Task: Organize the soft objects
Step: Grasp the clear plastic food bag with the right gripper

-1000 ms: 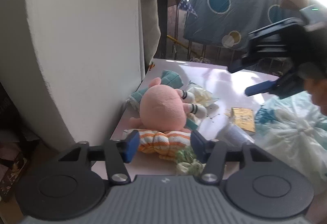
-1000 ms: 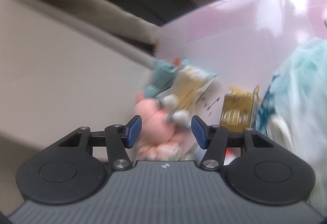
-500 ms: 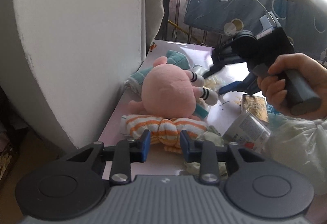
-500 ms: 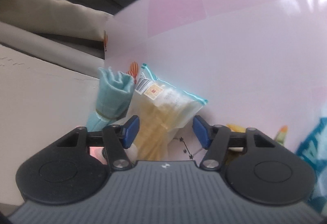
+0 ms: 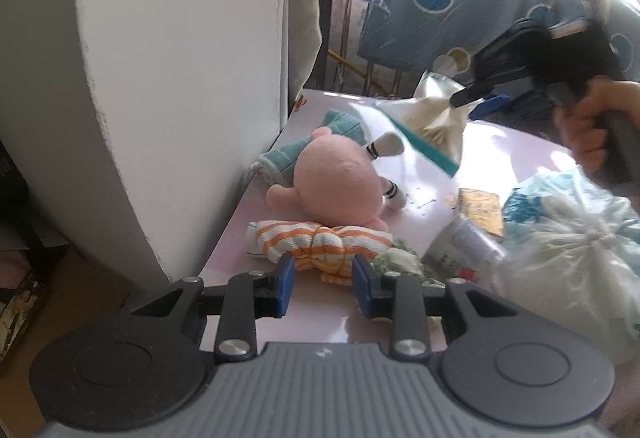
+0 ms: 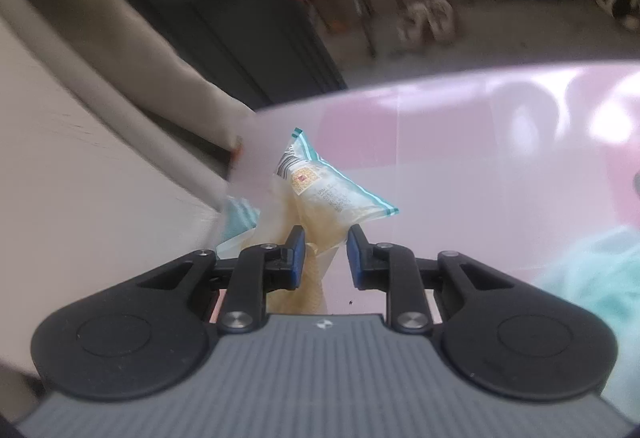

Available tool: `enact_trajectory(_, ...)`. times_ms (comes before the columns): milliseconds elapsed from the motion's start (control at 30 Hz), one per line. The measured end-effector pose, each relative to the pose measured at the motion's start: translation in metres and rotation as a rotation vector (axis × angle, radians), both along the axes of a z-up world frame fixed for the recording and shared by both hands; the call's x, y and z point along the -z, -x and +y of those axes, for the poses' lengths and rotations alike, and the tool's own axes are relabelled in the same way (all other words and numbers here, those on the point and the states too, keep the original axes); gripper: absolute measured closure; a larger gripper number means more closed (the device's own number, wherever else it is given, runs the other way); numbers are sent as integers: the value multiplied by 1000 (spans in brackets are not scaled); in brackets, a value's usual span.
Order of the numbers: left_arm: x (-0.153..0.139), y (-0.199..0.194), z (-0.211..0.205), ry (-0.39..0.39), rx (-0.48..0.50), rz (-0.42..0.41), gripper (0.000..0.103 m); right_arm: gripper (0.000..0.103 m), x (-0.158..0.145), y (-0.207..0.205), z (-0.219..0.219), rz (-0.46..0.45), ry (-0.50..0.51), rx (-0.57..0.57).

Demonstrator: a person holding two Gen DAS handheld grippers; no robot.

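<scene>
Your widest surface is the glossy pink table (image 5: pixel 516 150), smooth enough to throw back window glare, with a tall matte white panel (image 5: pixel 160 58) standing along its left edge. On the right sits a crinkled, translucent plastic bag (image 5: pixel 576 250), knotted at the top. Against the white panel lies a round pink plush toy (image 5: pixel 336 186) with a fuzzy nap and small striped limbs, and touching its near side is an orange-and-white striped cloth roll (image 5: pixel 320 242), bunched at the middle like a bow.

Your right gripper (image 6: pixel 326 252) is raised above the table, your hand (image 5: pixel 592 126) wrapped around its handle. Its blue pads are drawn in on the neck of a clear snack packet (image 6: pixel 332 194) with teal edging and pale, stringy contents; the film is pinched and twisted between them, and the packet hangs off the tabletop.

Your left gripper (image 5: pixel 323 284) sits low at the table's near edge, level with the surface. Its jaws stand apart, with the bunched middle of the striped roll just in front of the gap; contact cannot be told.
</scene>
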State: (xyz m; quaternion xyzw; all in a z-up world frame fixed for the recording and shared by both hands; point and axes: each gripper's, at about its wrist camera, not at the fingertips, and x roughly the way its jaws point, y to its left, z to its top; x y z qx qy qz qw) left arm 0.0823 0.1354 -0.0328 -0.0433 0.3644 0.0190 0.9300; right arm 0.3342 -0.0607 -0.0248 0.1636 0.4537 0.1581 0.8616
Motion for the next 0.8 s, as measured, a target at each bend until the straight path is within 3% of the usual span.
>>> enact_trajectory(100,-11,13,3,17,24,-12,69,82,-22,35,-22,3,-55,-77)
enact_trajectory(200,-18,29,10,46,46,-19,69,82,-26,77,-45,80,-128,-161)
enact_trajectory(300,-23,45,15,81,68,-15,69,82,-10,118,-56,188,-169,-238)
enact_trajectory(400,-25,54,19,165,100,18,68,82,17,155,-56,281,-194,-293)
enact_trajectory(500,-19,54,11,256,170,68,68,81,41,187,-53,316,-163,-309)
enact_trajectory(600,-8,47,-15,221,261,108,67,80,57,201,-53,316,-111,-301)
enact_trajectory(700,12,36,-41,162,321,166,67,77,68,201,-58,311,-147,-266)
enact_trajectory(800,27,32,-54,111,322,189,65,76,73,200,-61,302,-177,-217)
